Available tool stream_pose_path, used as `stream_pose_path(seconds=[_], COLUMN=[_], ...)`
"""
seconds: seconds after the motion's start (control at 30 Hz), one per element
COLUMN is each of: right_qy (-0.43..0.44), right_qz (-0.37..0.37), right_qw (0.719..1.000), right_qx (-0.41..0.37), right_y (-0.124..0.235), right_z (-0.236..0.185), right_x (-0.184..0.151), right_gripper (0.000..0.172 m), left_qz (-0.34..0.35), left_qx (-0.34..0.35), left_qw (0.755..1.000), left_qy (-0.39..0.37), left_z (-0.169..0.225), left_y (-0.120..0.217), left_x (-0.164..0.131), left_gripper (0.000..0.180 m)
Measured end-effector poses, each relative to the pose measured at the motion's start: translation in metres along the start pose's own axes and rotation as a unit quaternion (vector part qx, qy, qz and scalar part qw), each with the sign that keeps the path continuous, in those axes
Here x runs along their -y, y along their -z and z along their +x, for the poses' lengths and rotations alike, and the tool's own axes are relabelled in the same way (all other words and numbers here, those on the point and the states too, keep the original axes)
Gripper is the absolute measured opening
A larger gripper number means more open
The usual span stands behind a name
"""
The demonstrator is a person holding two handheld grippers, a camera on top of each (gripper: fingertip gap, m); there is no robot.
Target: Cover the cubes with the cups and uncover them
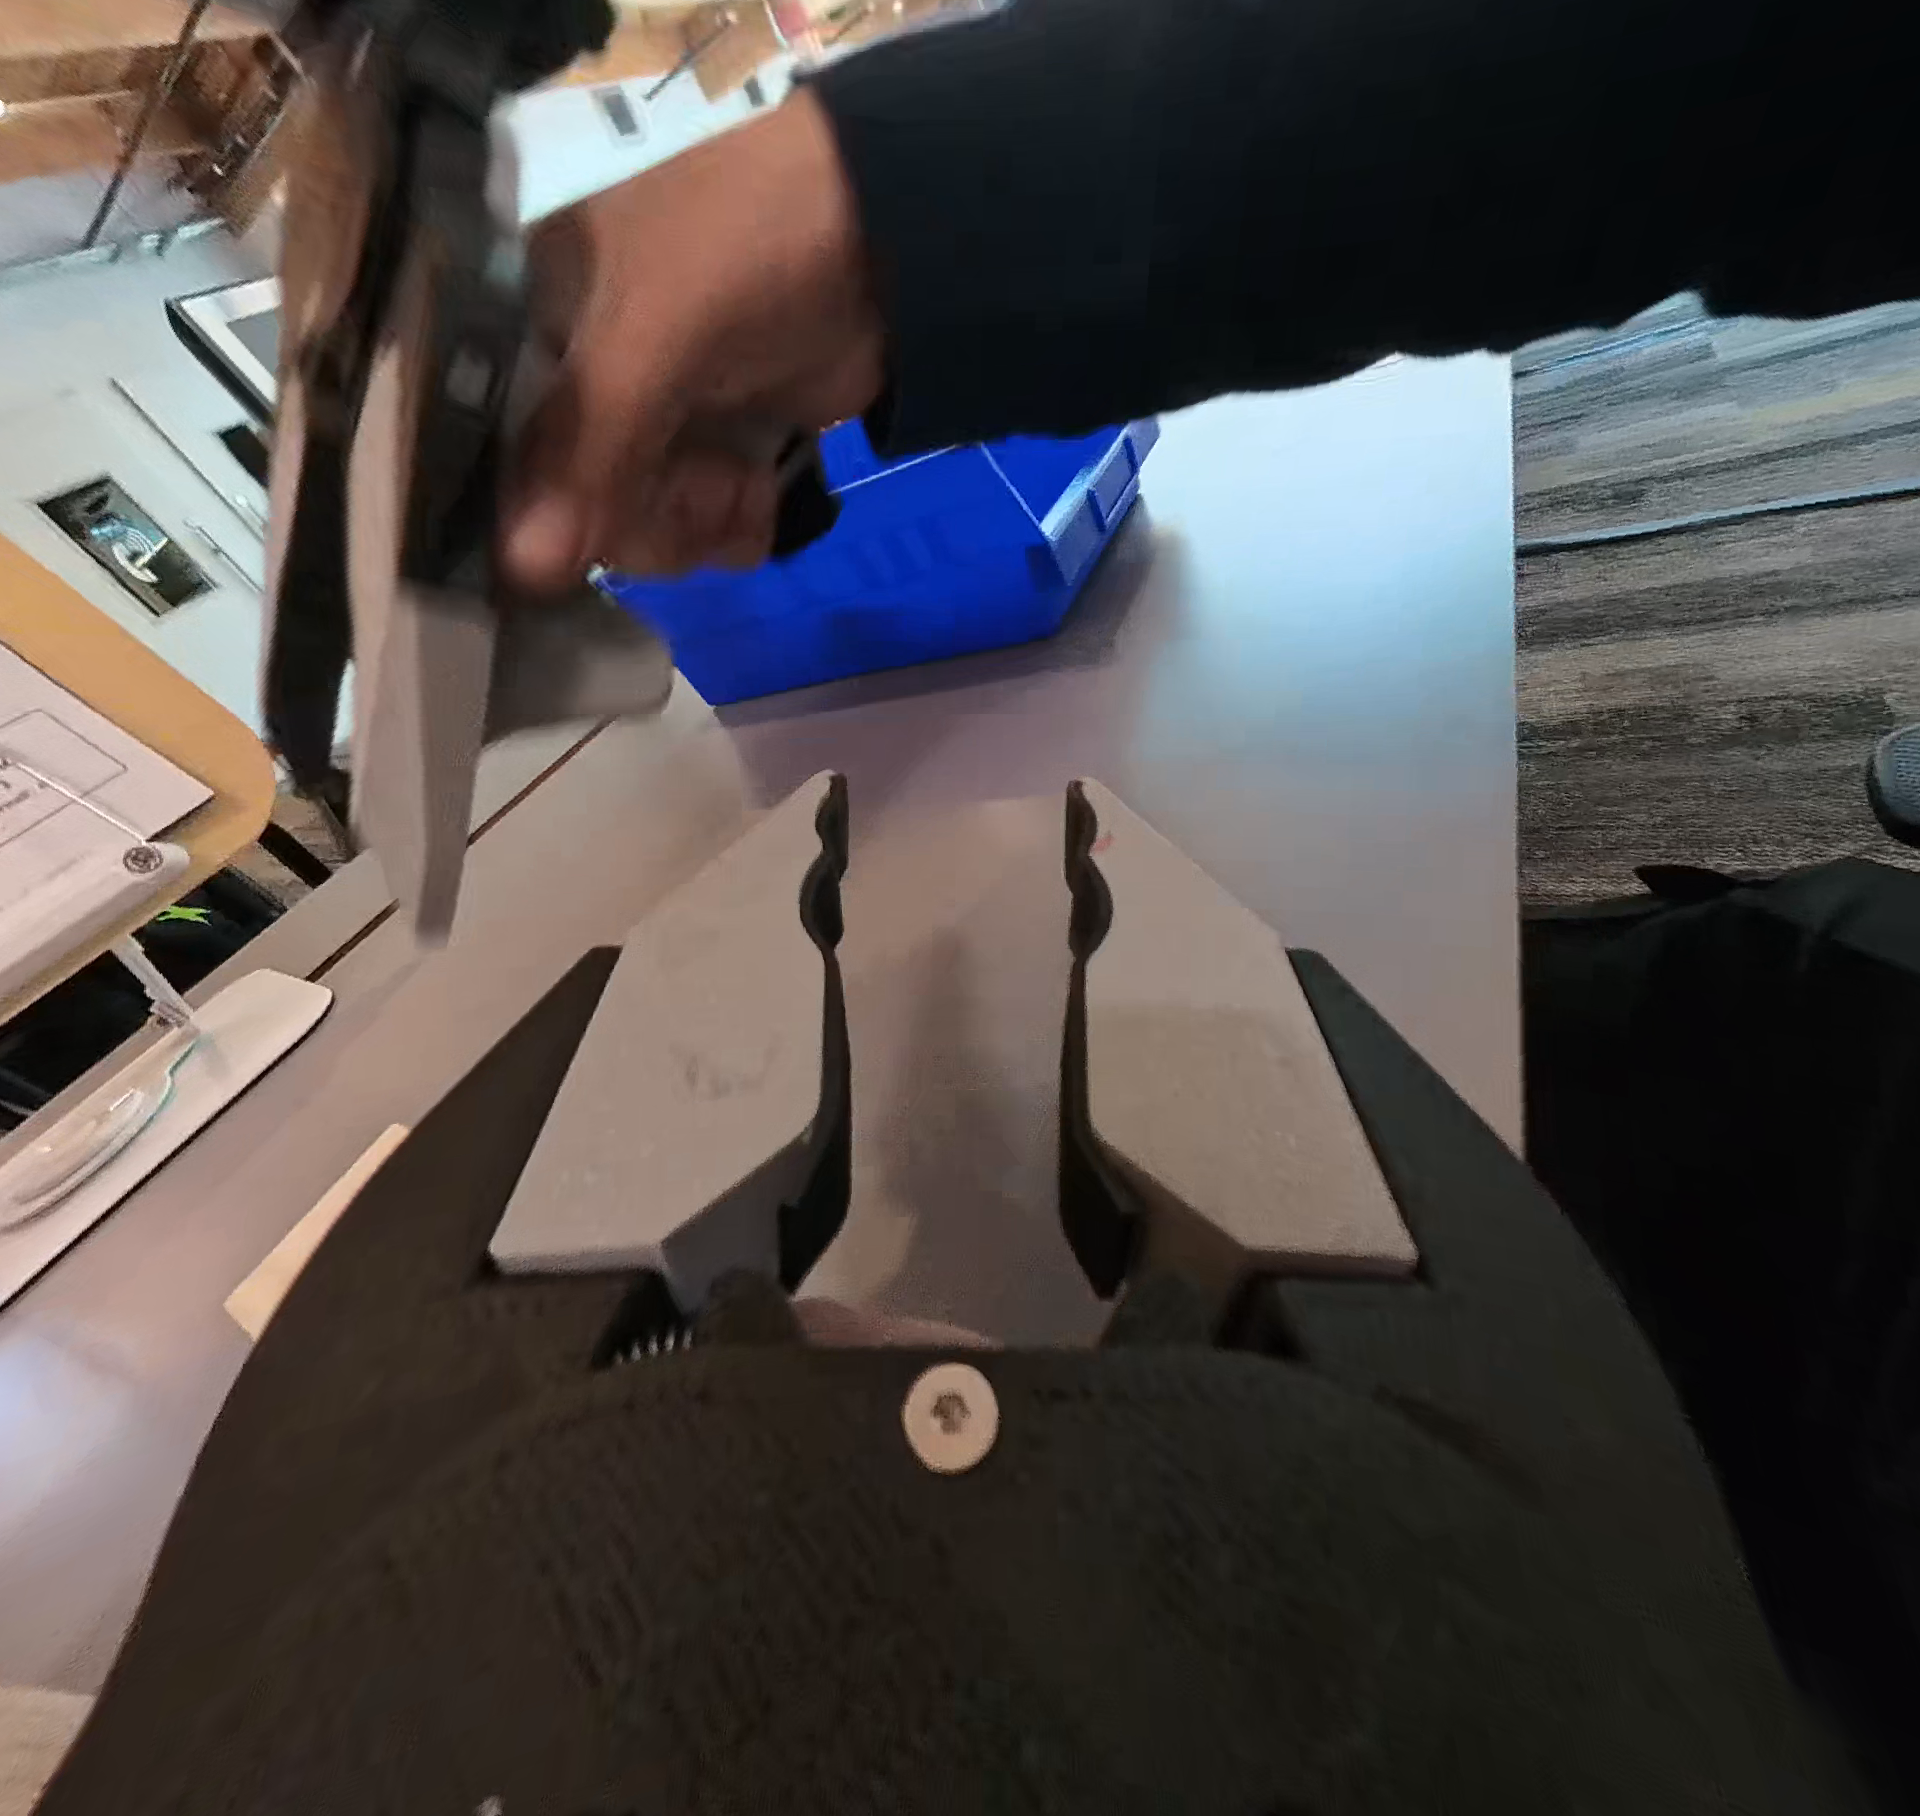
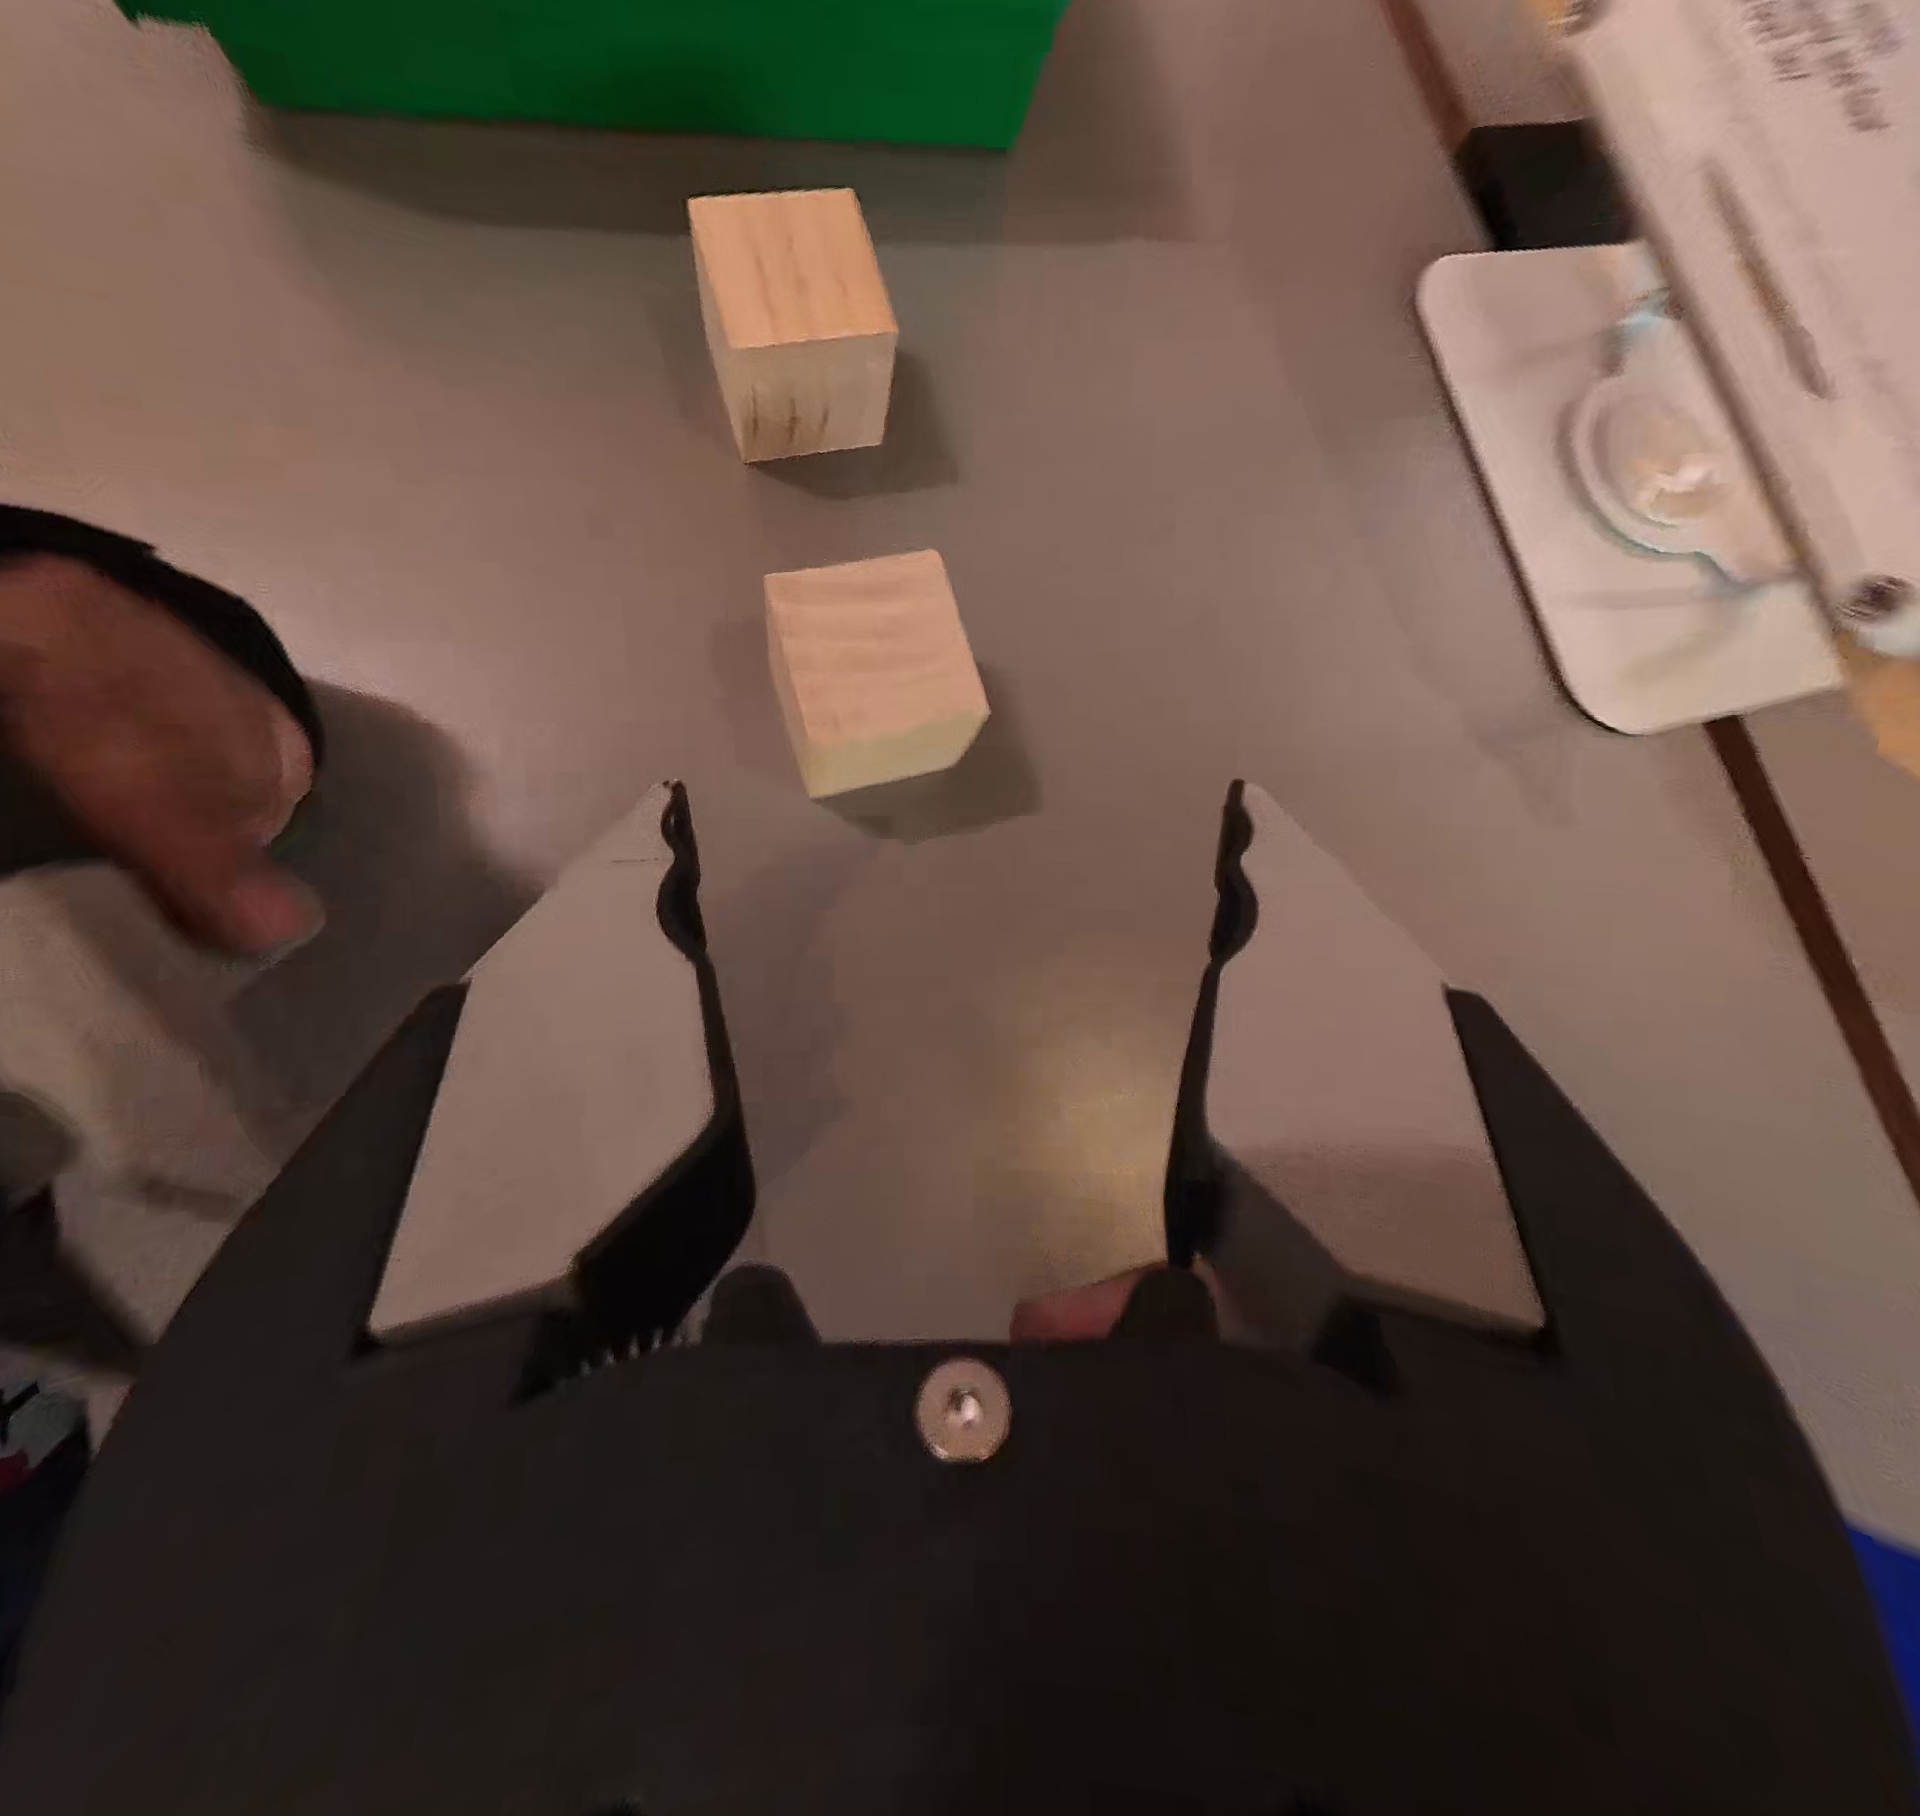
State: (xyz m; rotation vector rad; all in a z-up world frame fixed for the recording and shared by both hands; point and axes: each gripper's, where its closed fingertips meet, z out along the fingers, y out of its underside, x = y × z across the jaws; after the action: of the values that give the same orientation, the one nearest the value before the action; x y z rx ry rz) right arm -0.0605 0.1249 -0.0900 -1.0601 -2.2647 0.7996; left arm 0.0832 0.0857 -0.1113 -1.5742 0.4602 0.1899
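Right now both wooden cubes sit bare on the grey table (image 2: 416,416). One cube (image 2: 868,675) is just ahead of the right gripper (image 2: 951,836), and the other cube (image 2: 790,317) is farther on, near a green box (image 2: 623,10). No cup shows anywhere, so I cannot tell where the cups are.

The right gripper has its fingers spread wide with nothing between them. The left gripper (image 1: 951,831) has its fingers partly apart, and only bare table lies between them. A blue bin (image 1: 883,582) sits past it.

It looks like a gap between steps, since the cubes are uncovered and both grippers are empty. Next, a gripper likely needs to find a cup, grab it, and lower it over a cube.
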Motion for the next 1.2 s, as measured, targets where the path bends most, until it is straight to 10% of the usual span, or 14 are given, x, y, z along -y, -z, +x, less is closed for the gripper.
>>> stream_pose_path(seconds=[0.2, 0.33, 0.6, 0.8, 1.03, 1.2], right_qy=[0.053, 0.045, -0.035, -0.150, -0.253, -0.260], right_qz=[-0.106, -0.125, 0.003, -0.082, -0.230, -0.137], right_qw=[0.992, 0.990, 0.995, 0.943, 0.894, 0.895], right_qx=[0.033, 0.045, -0.089, -0.284, -0.290, -0.335], right_y=[-0.105, -0.112, 0.057, 0.192, 0.203, 0.212], right_z=[-0.019, -0.025, 0.028, 0.124, 0.144, 0.158], right_x=[-0.015, -0.020, -0.019, -0.157, -0.328, -0.295], right_gripper=[0.082, 0.061, 0.060, 0.061, 0.061, 0.057], left_qz=[0.006, 0.005, -0.005, -0.014, -0.014, -0.009], left_qx=[0.002, 0.010, 0.017, 0.019, 0.026, 0.027], left_qw=[0.999, 0.999, 1.000, 1.000, 1.000, 0.999], left_qy=[0.036, 0.040, 0.007, 0.000, 0.002, 0.018], left_z=[-0.008, -0.011, -0.005, -0.004, -0.006, -0.010], left_y=[0.001, 0.001, -0.001, -0.002, -0.002, -0.001], left_x=[0.000, 0.000, -0.002, -0.004, -0.003, -0.003], left_gripper=[0.040, 0.039, 0.037, 0.037, 0.037, 0.037])
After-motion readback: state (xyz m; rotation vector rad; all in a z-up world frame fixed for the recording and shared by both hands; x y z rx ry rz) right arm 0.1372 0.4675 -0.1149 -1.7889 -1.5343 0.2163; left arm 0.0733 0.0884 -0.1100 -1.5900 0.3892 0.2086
